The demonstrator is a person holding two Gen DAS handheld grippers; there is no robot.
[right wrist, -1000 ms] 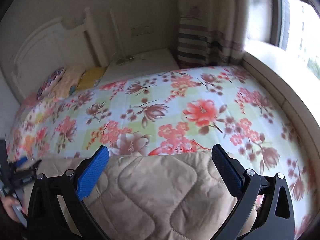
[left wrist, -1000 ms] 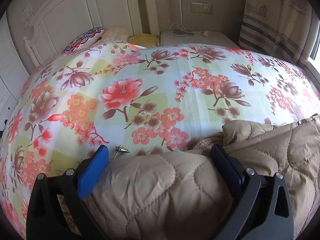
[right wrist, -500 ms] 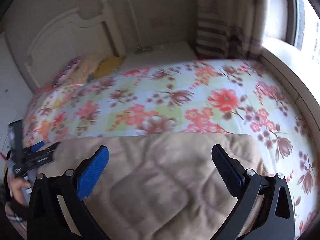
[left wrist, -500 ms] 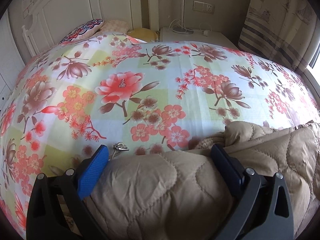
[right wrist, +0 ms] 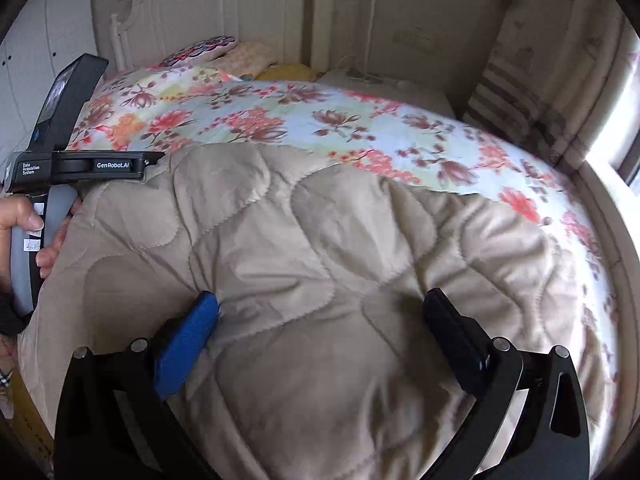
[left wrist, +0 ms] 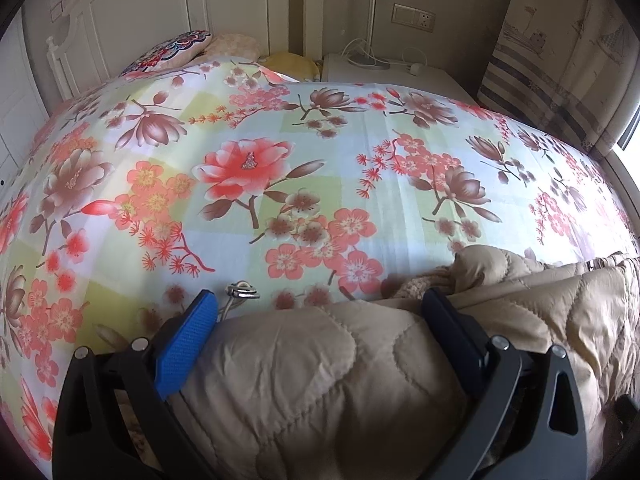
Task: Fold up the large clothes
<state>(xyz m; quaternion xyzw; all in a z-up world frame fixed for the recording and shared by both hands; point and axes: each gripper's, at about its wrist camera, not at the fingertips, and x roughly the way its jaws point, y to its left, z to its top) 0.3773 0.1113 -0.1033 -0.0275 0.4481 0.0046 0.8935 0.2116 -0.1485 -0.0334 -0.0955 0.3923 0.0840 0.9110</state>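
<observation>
The left tool (left wrist: 320,312) stands wide, its blue pad and dark pad spread on either side of a padded fold of the beige quilted coat (left wrist: 304,380), gripping nothing. The right tool (right wrist: 320,312) is wide as well, both fingers resting down on the coat (right wrist: 320,248) without pinching it.

The bed (left wrist: 280,168) fills most of both views, covered by a sheet printed with red and brown flowers on pale green and blue squares. A white panelled headboard (left wrist: 140,12) rises at its far end, and a striped curtain (left wrist: 560,60) hangs on the right near the window.

The coat lies spread over the near part of the bed, its stitched wavy panels facing up; in the left wrist view a bunched part with a fleecy lining shows just beyond the dark finger.

A white nightstand (left wrist: 400,76) sits beside the headboard with a cable on top. Pillows (left wrist: 172,50) are stacked at the head of the bed.

In the right wrist view the person's left hand (right wrist: 24,232) grips the handle of the other tool at the coat's left edge.

A small metal zipper pull (left wrist: 242,290) lies on the sheet just beside the blue pad.
</observation>
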